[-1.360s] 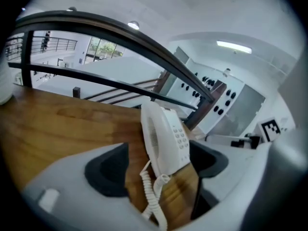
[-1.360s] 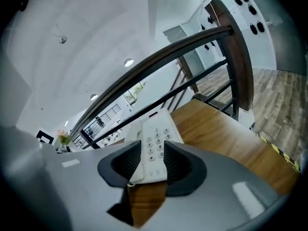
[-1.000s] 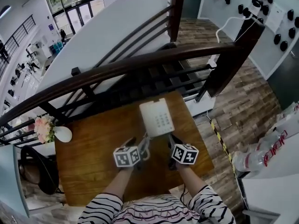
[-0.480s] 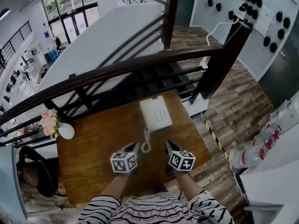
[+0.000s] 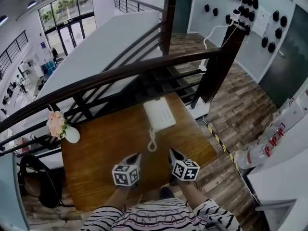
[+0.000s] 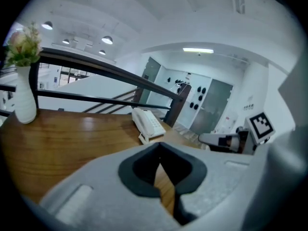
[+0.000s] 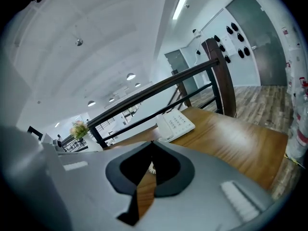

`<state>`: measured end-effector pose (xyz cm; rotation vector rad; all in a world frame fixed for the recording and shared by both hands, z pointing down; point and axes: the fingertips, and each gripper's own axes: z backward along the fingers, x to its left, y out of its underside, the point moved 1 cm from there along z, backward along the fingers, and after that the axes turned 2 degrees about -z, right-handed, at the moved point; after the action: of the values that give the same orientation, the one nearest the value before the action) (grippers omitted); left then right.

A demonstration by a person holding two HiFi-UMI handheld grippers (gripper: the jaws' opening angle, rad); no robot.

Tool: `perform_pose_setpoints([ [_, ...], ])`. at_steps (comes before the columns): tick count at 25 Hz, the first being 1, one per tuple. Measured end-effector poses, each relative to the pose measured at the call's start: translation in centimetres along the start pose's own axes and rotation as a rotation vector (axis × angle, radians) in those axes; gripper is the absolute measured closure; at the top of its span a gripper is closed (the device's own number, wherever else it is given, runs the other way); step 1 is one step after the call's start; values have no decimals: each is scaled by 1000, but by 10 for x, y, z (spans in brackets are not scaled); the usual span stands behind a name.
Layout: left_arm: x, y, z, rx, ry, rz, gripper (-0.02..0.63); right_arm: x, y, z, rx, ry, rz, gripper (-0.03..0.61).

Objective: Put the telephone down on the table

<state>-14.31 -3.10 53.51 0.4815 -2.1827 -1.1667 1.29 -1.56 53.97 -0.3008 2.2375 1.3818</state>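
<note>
The white telephone (image 5: 159, 113) lies flat on the brown wooden table (image 5: 101, 148) near its far edge, its coiled cord (image 5: 152, 142) trailing toward me. It also shows in the left gripper view as the telephone (image 6: 148, 123) and in the right gripper view as the telephone (image 7: 175, 124), some way ahead of the jaws. My left gripper (image 5: 136, 155) and right gripper (image 5: 171, 152) hover over the table's near half, both shut with nothing between their fingers, well apart from the telephone.
A white vase with flowers (image 5: 61, 127) stands at the table's far left corner. A dark wooden railing (image 5: 144, 73) runs just behind the table. A dark bag (image 5: 36, 177) sits left of the table, and yellow-black tape (image 5: 219, 141) marks the floor at the right.
Both grippers have drawn back from the telephone toward me and risen a little. The left gripper's jaws, open beside the phone a second ago, are now shut. The telephone stays on the table.
</note>
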Motion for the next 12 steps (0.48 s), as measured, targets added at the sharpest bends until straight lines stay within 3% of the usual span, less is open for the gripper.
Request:
perform_pose_setpoints([
  [12, -13, 43, 79, -29, 20, -58, 612, 48, 62, 56, -1, -7, 13, 578],
])
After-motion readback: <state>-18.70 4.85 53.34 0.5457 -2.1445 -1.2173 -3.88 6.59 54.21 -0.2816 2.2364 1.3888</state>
